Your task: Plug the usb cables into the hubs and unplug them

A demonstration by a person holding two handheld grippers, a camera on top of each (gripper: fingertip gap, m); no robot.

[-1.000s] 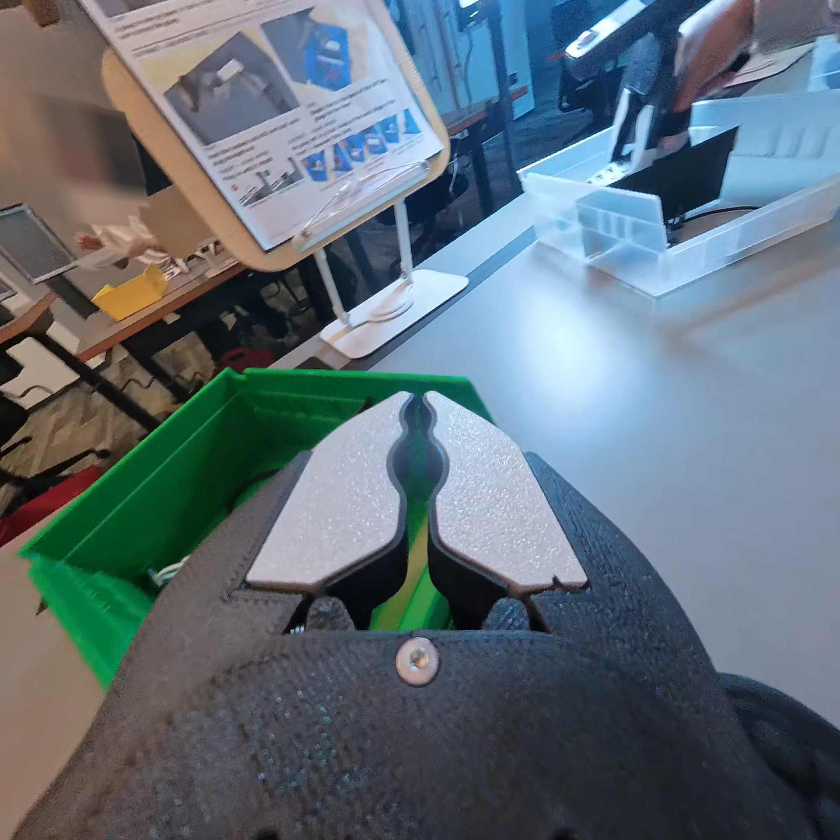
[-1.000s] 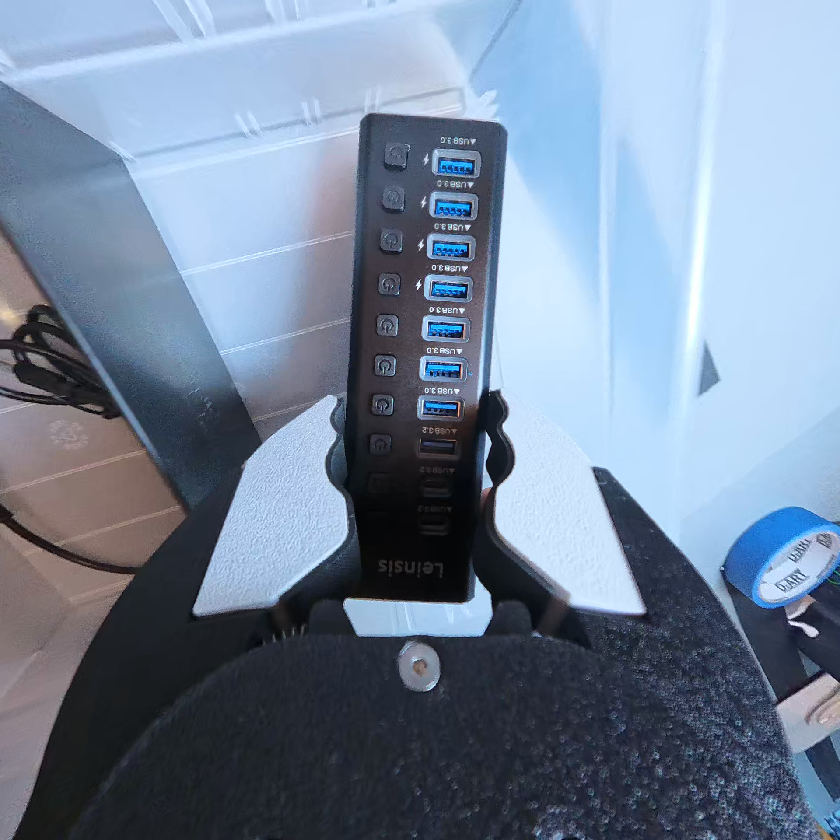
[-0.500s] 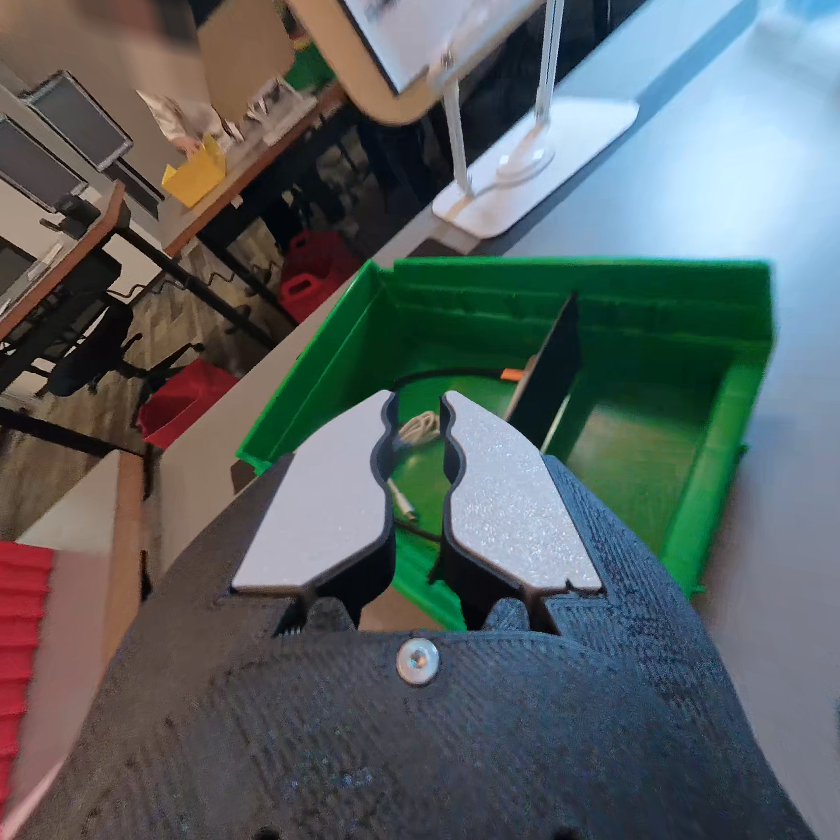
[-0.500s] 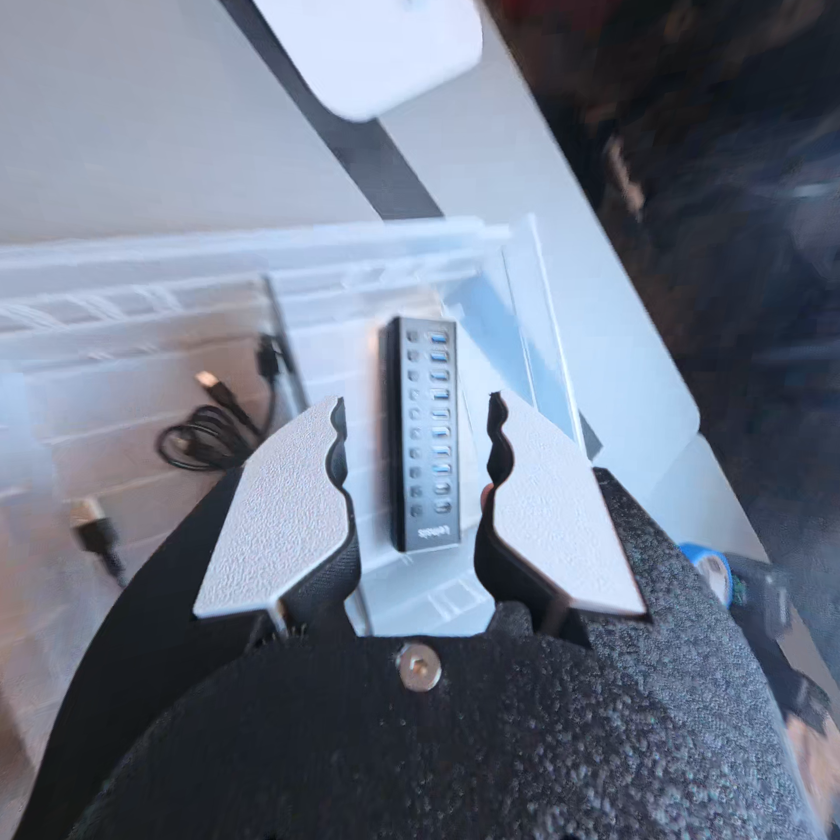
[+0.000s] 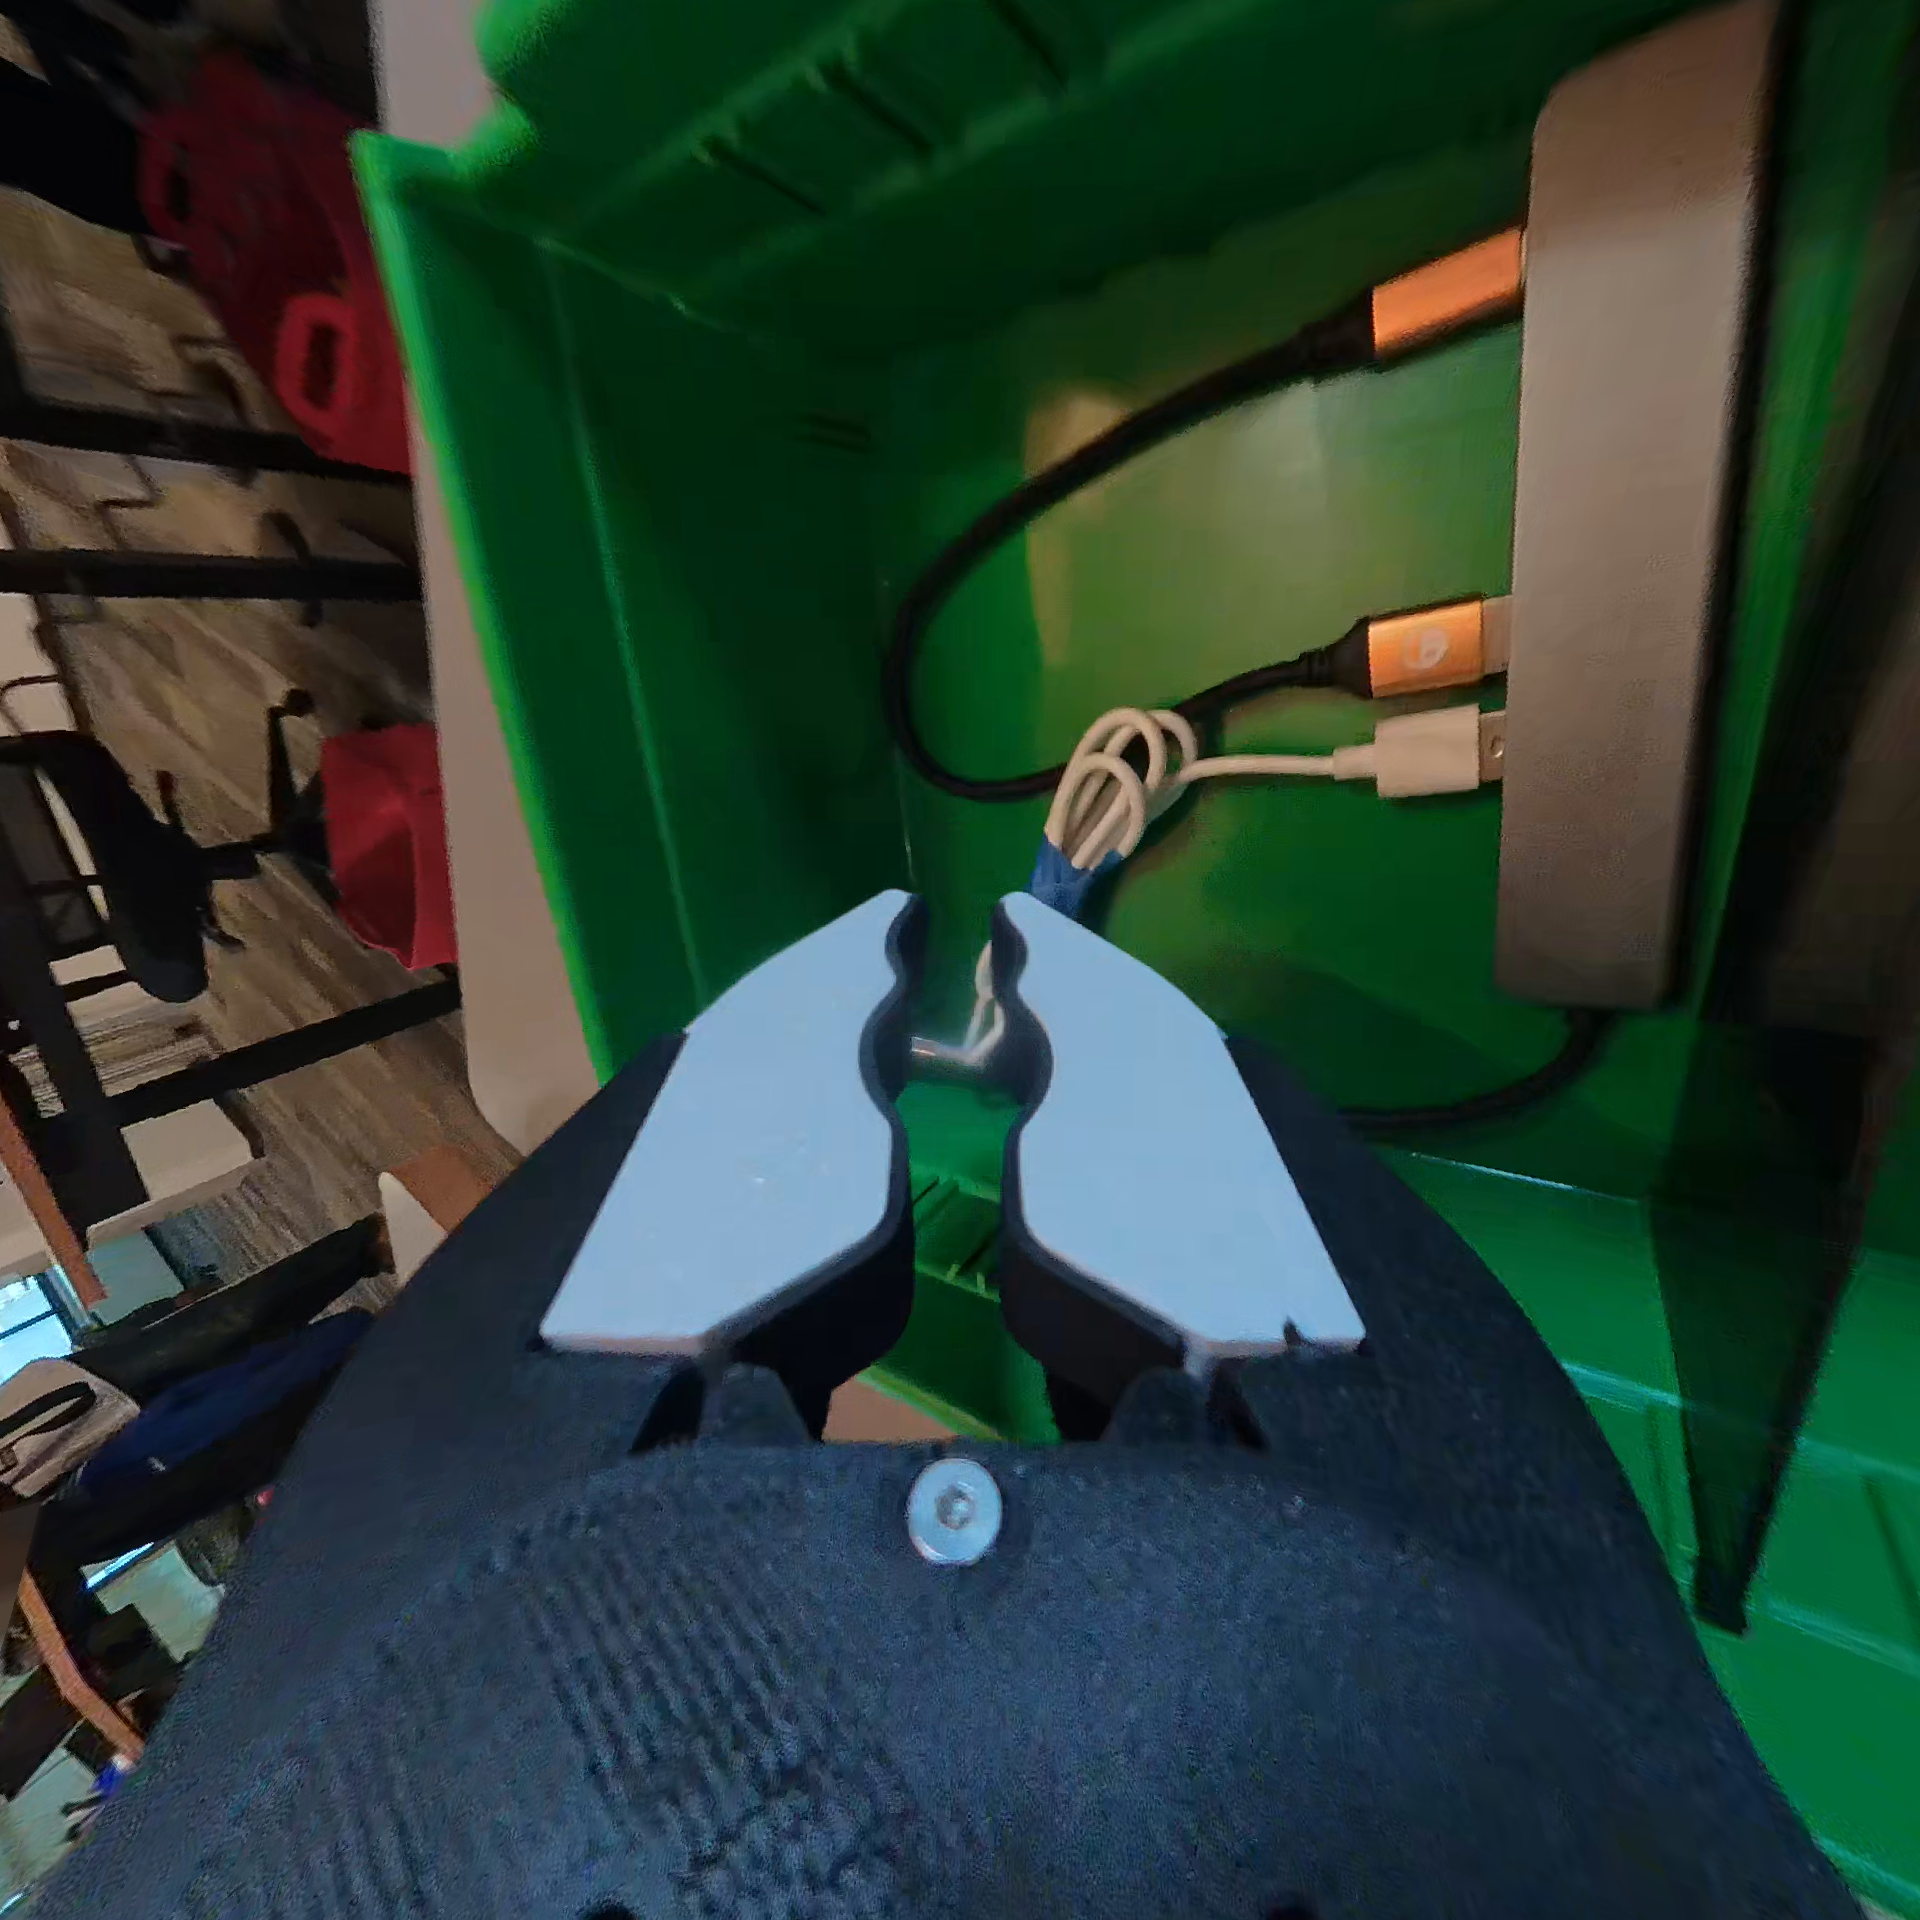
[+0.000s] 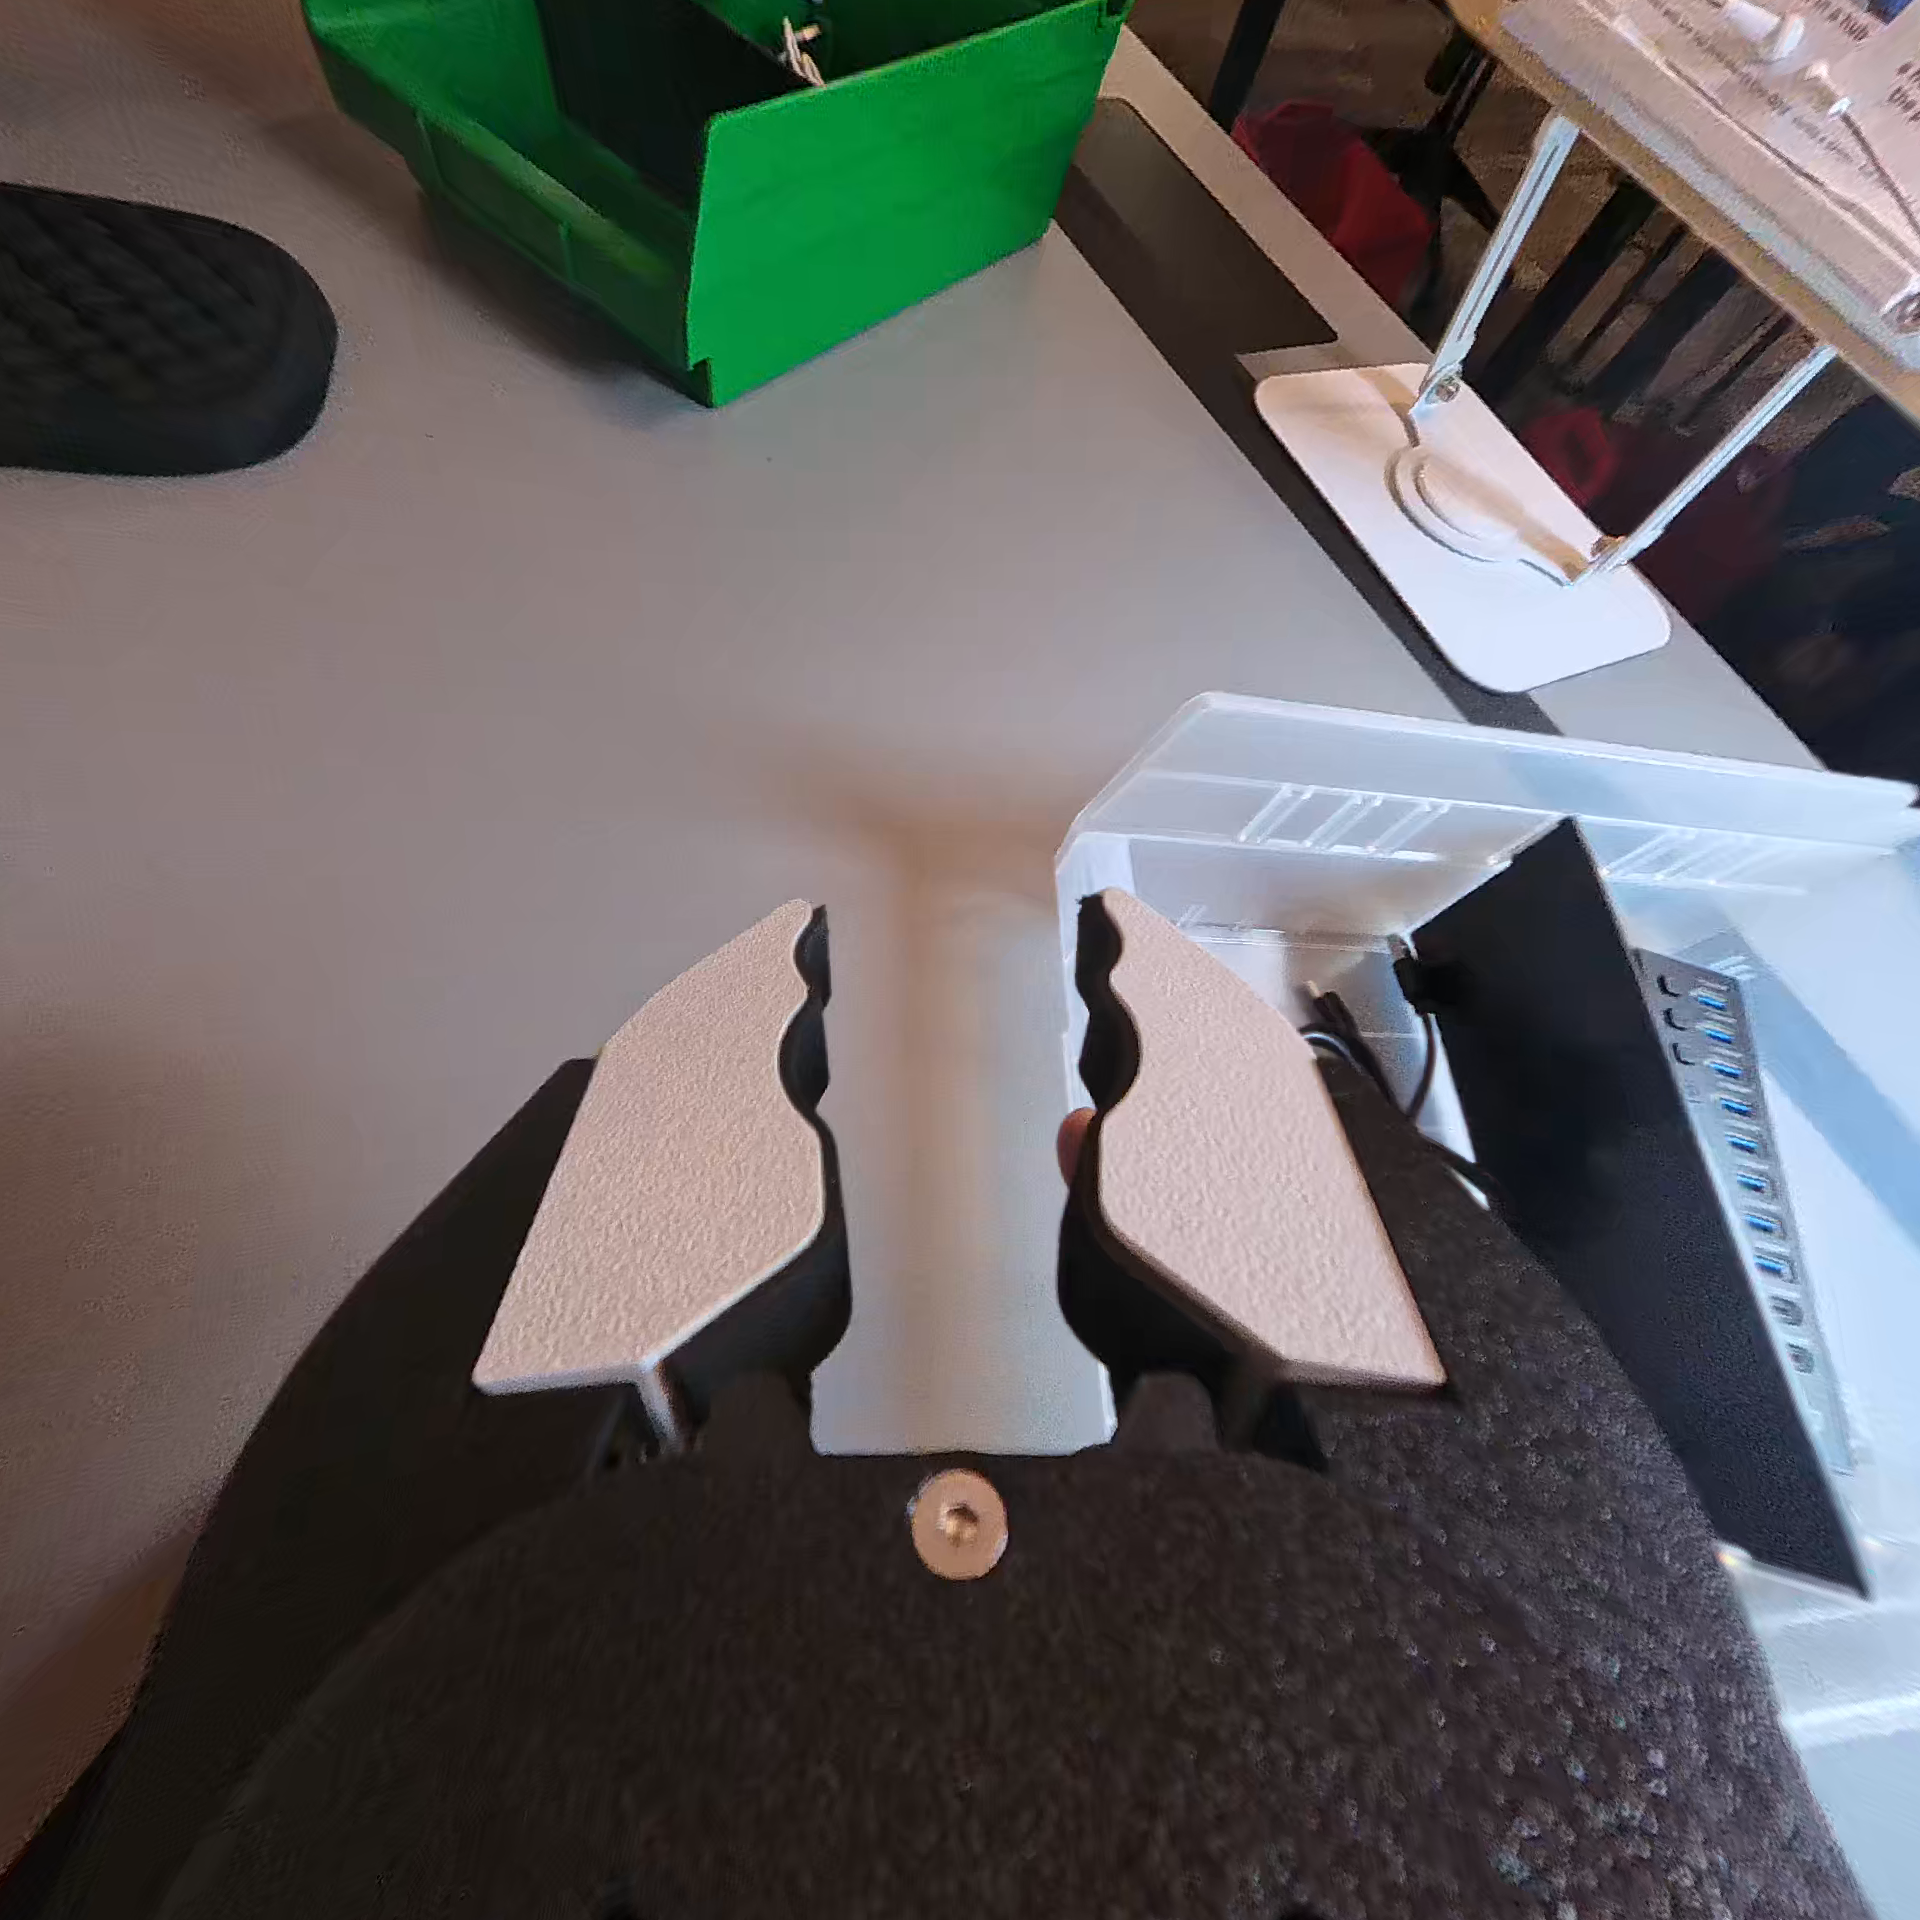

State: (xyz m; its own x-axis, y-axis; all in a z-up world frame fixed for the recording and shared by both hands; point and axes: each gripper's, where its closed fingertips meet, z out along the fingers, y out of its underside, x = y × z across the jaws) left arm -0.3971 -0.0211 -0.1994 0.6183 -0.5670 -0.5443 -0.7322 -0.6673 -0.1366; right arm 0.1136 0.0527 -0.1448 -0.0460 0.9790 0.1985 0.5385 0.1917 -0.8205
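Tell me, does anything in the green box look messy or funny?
A little. The white cable lies in a loose tangle on the floor of the green box, one end plugged into the grey hub and the other loose by the left claw. Nothing looks broken or spilled.

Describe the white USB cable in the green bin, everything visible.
The white USB cable lies in the green bin. Its white plug sits in the grey hub, below two orange plugs. The thin cord is looped, bound with a blue tie, and its free end lies between the left gripper fingers, ungripped.
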